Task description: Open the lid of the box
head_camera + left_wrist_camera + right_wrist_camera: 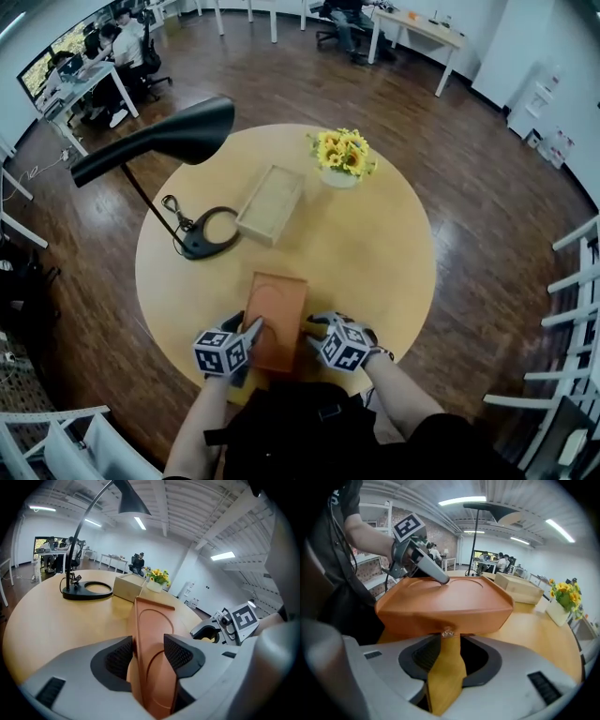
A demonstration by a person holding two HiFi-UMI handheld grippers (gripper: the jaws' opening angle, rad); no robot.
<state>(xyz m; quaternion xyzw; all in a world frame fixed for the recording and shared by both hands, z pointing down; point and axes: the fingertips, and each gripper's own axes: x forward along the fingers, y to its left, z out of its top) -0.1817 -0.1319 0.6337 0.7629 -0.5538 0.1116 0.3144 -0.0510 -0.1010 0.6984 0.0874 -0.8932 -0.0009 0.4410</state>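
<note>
An orange-brown box lies with its lid down at the near edge of the round table. My left gripper is at the box's left side, one finger over the lid and one beside it. In the left gripper view the box's edge stands between the open jaws of that gripper. My right gripper is at the box's right side. In the right gripper view it stands open, with a mustard-coloured tab hanging from the box between the pads.
A black desk lamp stands at the table's left, its shade reaching over the edge. A shallow wooden tray lies mid-table. A vase of sunflowers stands at the back. People sit at desks at the far left.
</note>
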